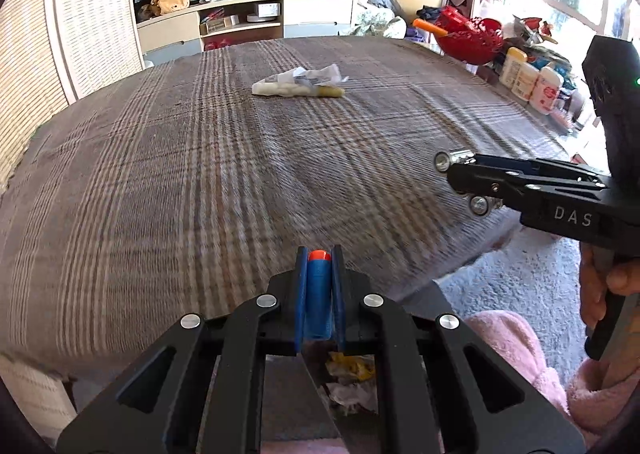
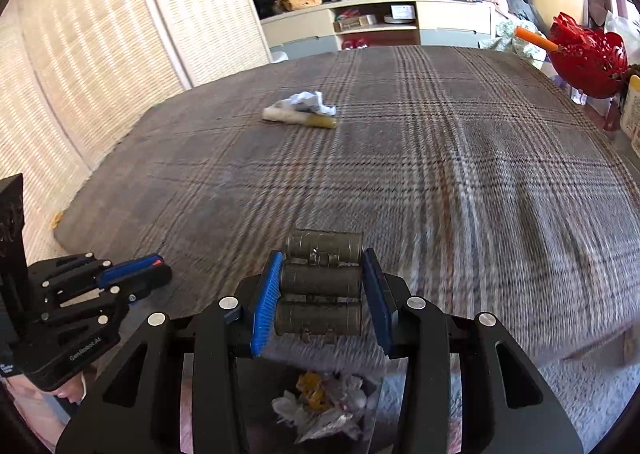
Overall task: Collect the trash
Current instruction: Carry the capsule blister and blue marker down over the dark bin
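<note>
Two hand-held grippers, one foam dart (image 1: 319, 294), three joined cylinders (image 2: 321, 283).

The near part of the plaid bed cover (image 1: 224, 182) is smeared by motion blur. Below both grippers, the bin of crumpled trash (image 2: 320, 406) shows only through gaps in the black linkages. The hand (image 1: 600, 286) on the right gripper is cut by the picture's edge.

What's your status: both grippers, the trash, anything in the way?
Left gripper shut on blue foam dart. Right gripper shut on three-cylinder pack. Crumpled wrapper pile left on the plaid bed. Nothing in the way.
</note>
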A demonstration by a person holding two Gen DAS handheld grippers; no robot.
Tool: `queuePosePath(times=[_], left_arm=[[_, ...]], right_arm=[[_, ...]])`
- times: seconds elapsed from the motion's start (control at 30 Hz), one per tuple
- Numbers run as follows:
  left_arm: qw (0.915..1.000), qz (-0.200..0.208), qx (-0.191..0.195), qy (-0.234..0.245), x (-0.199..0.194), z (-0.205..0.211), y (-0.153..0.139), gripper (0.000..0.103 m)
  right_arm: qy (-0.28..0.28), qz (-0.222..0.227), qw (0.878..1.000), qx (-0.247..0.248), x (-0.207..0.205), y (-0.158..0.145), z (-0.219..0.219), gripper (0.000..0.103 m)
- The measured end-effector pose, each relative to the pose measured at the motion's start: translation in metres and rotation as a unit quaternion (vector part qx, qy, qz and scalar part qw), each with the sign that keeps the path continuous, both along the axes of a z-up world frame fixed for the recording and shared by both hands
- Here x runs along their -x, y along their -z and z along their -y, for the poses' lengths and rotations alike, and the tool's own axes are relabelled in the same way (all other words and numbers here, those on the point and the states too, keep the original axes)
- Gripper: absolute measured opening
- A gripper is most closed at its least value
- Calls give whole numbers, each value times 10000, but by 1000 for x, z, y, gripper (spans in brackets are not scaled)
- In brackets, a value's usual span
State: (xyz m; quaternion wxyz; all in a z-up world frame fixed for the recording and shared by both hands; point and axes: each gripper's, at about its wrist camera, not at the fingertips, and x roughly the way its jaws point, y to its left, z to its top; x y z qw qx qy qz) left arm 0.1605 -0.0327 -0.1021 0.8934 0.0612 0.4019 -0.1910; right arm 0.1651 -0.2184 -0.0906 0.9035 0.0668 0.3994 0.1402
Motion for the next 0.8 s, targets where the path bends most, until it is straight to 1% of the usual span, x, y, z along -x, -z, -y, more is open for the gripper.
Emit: queuePosePath(times=[0.17, 0.27, 0.4, 0.6, 0.7, 0.8], left_arm=[[9999, 50, 116, 6, 33, 7, -1, 10], [9997, -2, 240, -3, 49, 8, 4, 10], [9995, -63, 298, -51, 67, 10, 14, 10], [9989, -276, 346, -141, 83, 10, 41, 10], [9987, -293, 337, -225, 87, 9, 52, 10], [9971, -449, 533, -304, 86, 7, 69, 10]], right_arm=[[-113, 117, 9998, -70, 30, -4, -1, 42], [-144, 154, 9996, -209, 46, -3, 0, 42], [-126, 203, 9994, -247, 65, 2, 3, 42], [-65, 101, 9997, -220, 82, 24, 5, 42], [14, 53, 9999, -134, 86, 36, 6, 42], [70, -17, 9999, -110, 87, 49, 6, 42]])
